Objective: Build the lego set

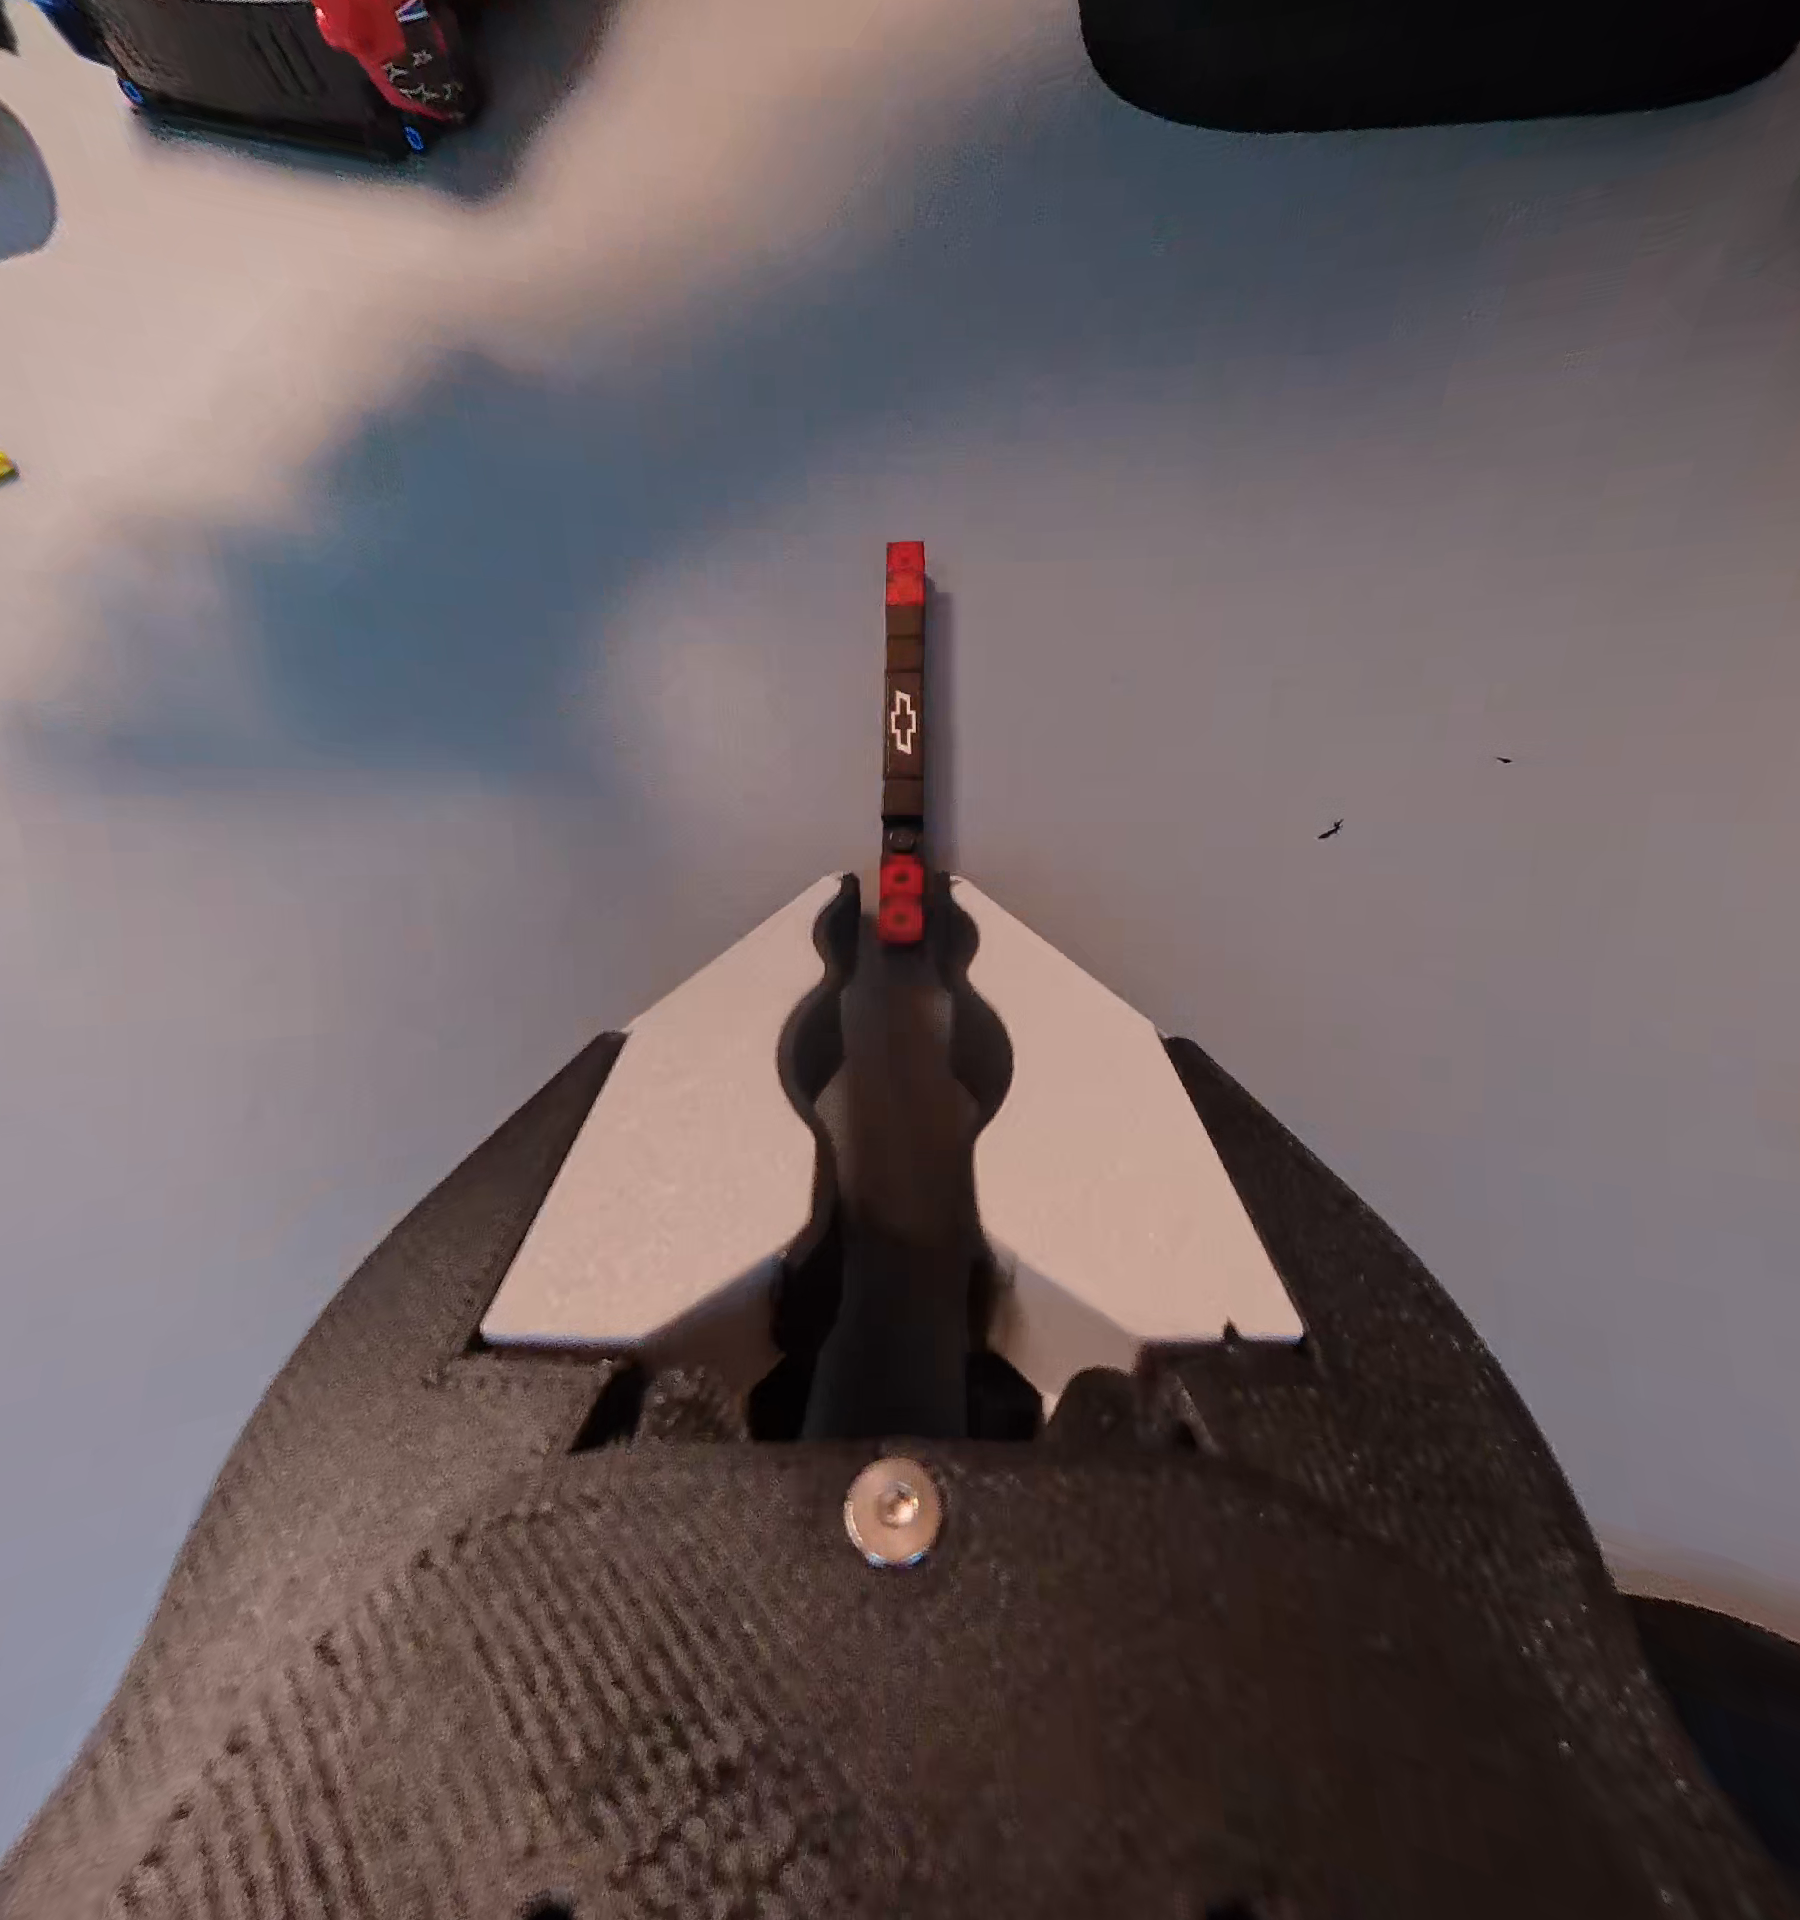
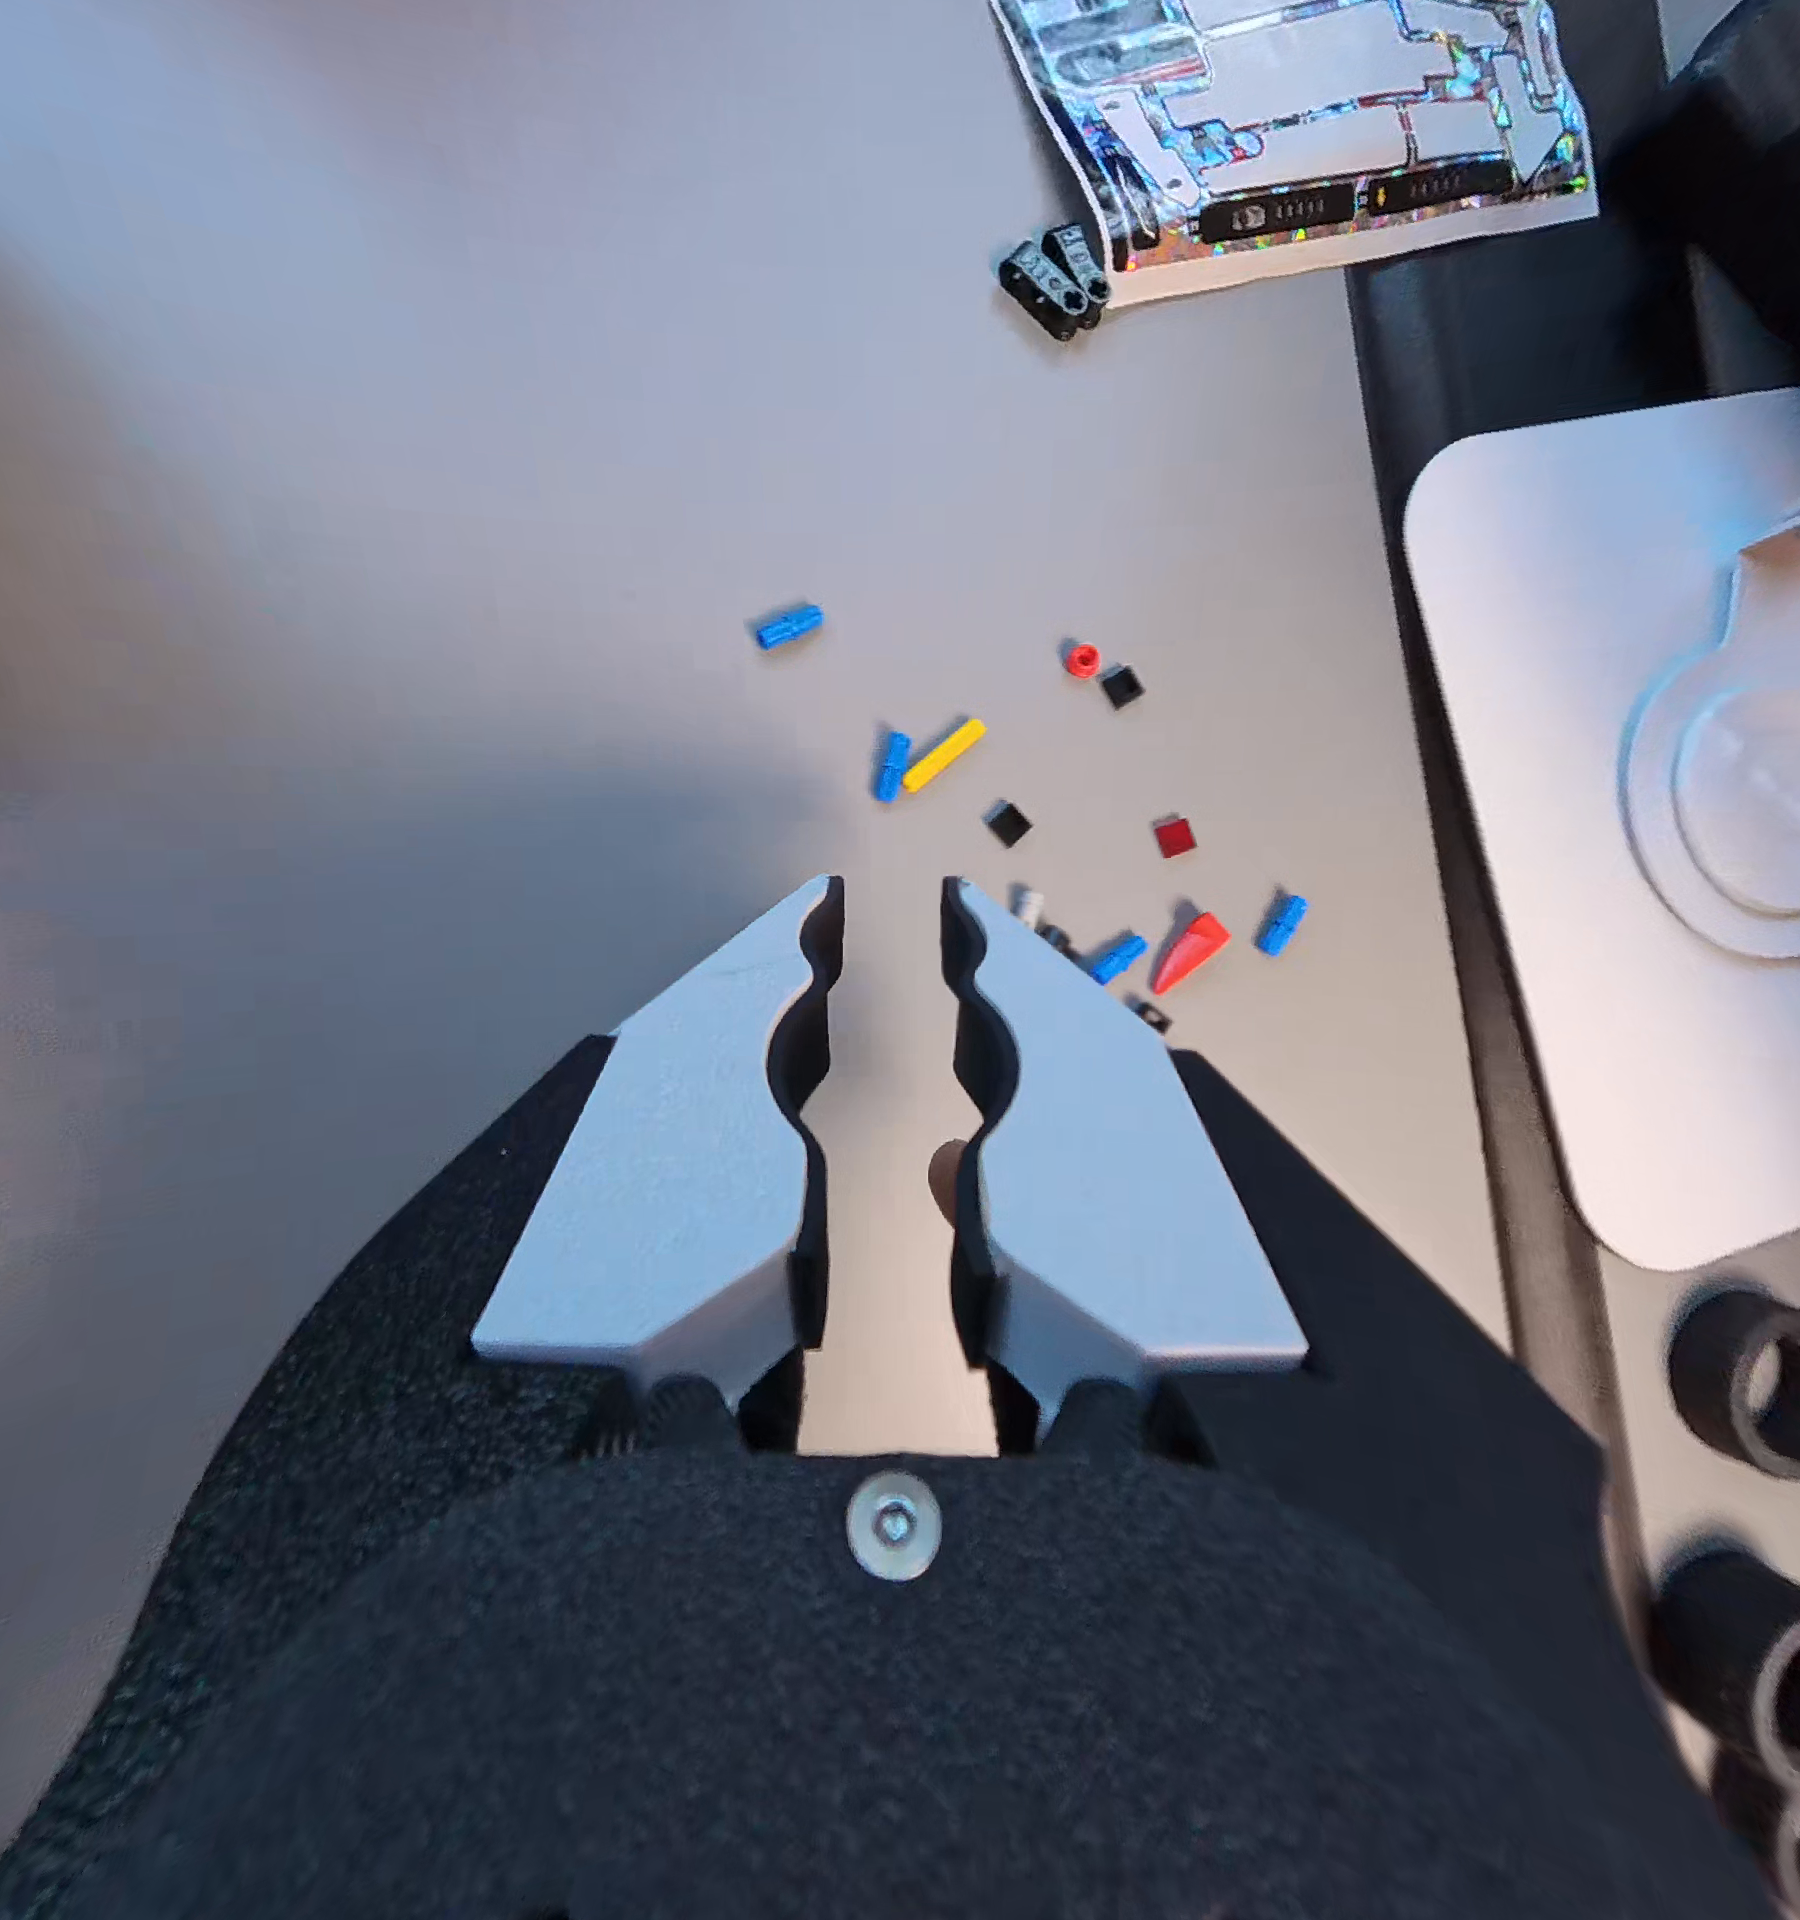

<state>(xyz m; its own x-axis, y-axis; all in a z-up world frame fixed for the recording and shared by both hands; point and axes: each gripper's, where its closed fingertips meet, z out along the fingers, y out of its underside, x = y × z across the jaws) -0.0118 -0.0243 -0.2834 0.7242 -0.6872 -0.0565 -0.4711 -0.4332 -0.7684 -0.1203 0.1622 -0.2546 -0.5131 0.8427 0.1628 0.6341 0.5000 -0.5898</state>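
Narrow black lego strip w/ red bricks at both ends [image 1: 904, 727] sticks straight out fwd from the left gripper [image 1: 901, 904]; its near red end sits between the fingertips, jaws closed tight on it. A white outline emblem shows on the strip's middle tile. Strip is held over the pale grey tabletop [image 1: 1291, 520], contact w/ the surface can't be told.

Far top-left in the left wrist view: a partly built black lego model w/ red part on top [image 1: 304, 73], blurred. At the left edge, a yellow rod and bits of blue pieces, cut off by the frame. A dark rounded object [image 1: 1436, 62] at top right.

Right gripper [image 2: 893, 894] has its jaws apart, nothing between them, over the same table. Just ahead and to the right, loose pieces lie scattered: yellow lego axle [image 2: 943, 755] touching a blue pin [image 2: 890, 767], another blue pin [image 2: 789, 627] farther left, small red round stud [image 2: 1082, 659] next to a black square tile [image 2: 1121, 686], a 2nd black tile [image 2: 1007, 823], red square tile [image 2: 1174, 836], red curved slope piece [image 2: 1190, 951] between two more blue pins. Farther off, two black technic connectors [image 2: 1054, 275] beside a shiny sticker sheet [image 2: 1301, 125]. Black tyres [image 2: 1769, 1382] at the right edge.
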